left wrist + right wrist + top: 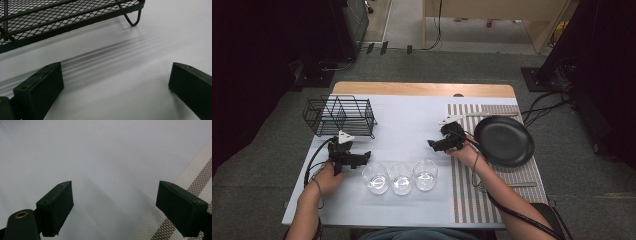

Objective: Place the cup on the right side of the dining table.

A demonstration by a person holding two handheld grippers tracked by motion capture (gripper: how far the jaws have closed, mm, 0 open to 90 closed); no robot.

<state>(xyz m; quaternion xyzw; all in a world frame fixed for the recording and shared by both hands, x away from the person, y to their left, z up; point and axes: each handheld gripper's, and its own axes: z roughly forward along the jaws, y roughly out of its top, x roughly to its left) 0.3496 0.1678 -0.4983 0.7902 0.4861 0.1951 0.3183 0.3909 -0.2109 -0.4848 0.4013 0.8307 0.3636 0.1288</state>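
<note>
Three clear glasses stand in a row near the table's front: left glass (375, 178), middle glass (401, 178), right glass (425, 175). A black wire rack (340, 116) sits at the back left; its mesh floor and a foot (62, 17) fill the top of the left gripper view. My left gripper (363, 159) is open just left of the left glass, low over the white sheet (120, 62), nothing between its jaws. My right gripper (433, 145) is open above the right glass, over the sheet's edge beside the striped mat (190, 185).
A black round plate (504, 140) lies on the striped placemat (472, 195) at the right. A white utensil (472, 116) lies behind the plate. Cables trail from both grippers off the table's front. Grey carpet surrounds the table.
</note>
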